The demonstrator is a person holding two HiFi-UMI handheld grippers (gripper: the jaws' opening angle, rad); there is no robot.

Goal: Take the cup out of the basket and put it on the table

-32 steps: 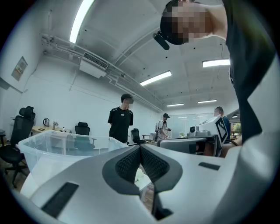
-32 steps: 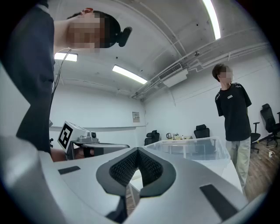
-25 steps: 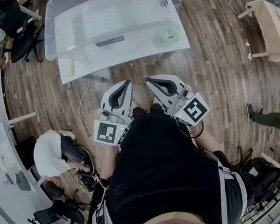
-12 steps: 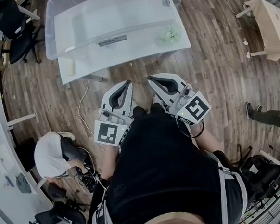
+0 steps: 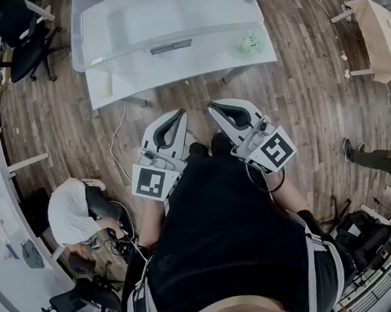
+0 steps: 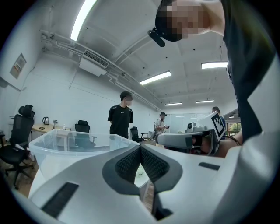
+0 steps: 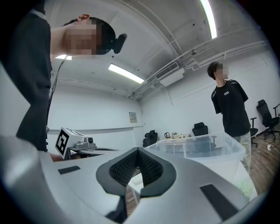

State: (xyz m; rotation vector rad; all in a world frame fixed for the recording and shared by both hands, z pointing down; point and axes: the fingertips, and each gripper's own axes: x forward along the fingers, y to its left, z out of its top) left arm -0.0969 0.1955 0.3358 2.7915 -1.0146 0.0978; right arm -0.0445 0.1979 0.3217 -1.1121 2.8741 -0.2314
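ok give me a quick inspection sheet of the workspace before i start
surface: white table, wood floor below.
job's things: clear bin on the table, nothing made out inside; small pale green thing on the table by its right front corner, too small to name.
clutter: pale block at the table's left end.
grippers: left gripper and right gripper both shut, empty, short of the table.
cables: white cable loose on the floor.
surroundings: office chairs, a crouched person at left.
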